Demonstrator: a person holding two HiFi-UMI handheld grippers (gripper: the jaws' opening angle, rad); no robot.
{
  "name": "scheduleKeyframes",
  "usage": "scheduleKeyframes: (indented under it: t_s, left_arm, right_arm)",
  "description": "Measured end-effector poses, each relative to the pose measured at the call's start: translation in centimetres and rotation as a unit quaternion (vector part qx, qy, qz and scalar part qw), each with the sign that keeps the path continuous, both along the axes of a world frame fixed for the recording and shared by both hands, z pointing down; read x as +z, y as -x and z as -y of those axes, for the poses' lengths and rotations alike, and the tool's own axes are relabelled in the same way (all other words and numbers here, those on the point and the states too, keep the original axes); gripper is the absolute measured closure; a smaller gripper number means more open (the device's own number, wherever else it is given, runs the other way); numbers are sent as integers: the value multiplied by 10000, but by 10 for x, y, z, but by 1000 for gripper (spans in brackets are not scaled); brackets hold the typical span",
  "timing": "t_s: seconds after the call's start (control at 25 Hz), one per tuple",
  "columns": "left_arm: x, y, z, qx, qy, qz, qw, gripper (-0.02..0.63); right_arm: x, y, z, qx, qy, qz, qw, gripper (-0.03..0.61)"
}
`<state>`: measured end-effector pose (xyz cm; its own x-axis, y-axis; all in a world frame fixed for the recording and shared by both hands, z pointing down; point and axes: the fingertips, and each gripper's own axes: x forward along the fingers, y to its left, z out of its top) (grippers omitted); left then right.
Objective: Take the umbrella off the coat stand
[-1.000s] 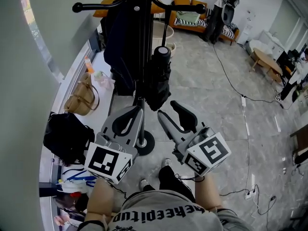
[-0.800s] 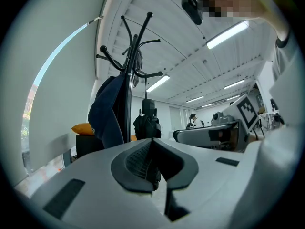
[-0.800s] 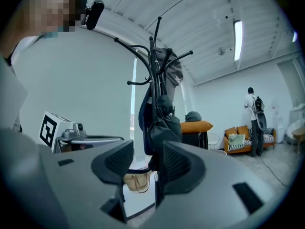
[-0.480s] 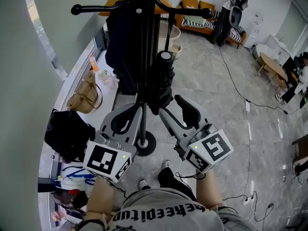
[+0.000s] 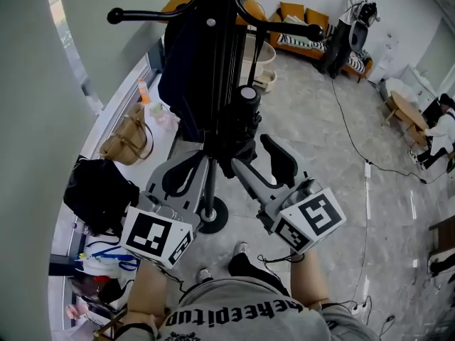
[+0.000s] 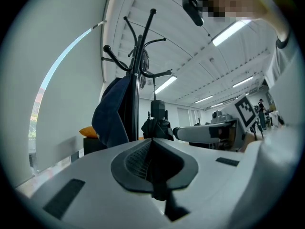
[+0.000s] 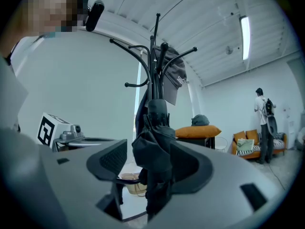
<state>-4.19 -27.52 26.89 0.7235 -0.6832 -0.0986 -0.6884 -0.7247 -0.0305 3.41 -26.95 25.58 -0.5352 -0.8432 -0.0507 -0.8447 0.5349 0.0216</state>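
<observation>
Umbrella, one, between the opening jaws of right gripper; left gripper closed, empty.

- Head view, bottom centre: one line of white lettering is seen across the grey shirt of the person. It is read, run together, as "heheepitup"; the third letter may be a k. Its left end is cut off by a fold.
- Right gripper view, upper centre: white capitals are seen on the side of a grey cap. "SIG" is made out; the rest is too small to read.
- Head view, lower centre: square black-and-white code patterns are carried by the left marker cube and the right marker cube. No letters or numbers are read in them.
</observation>
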Motion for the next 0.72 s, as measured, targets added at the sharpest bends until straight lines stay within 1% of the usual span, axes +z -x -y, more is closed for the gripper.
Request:
scheduleKeyframes:
  t_s: [0.32, 0.72]
  left_arm:
    - [0, 9, 10, -293, 6, -36, 9996, 597]
    - [-2, 20, 18, -613, 3, -24, 9981, 597]
  right_arm:
    - [-20, -4, 16, -115, -186, 92, 9997, 293]
    - [-39, 4, 34, -305, -413, 105, 9986, 275]
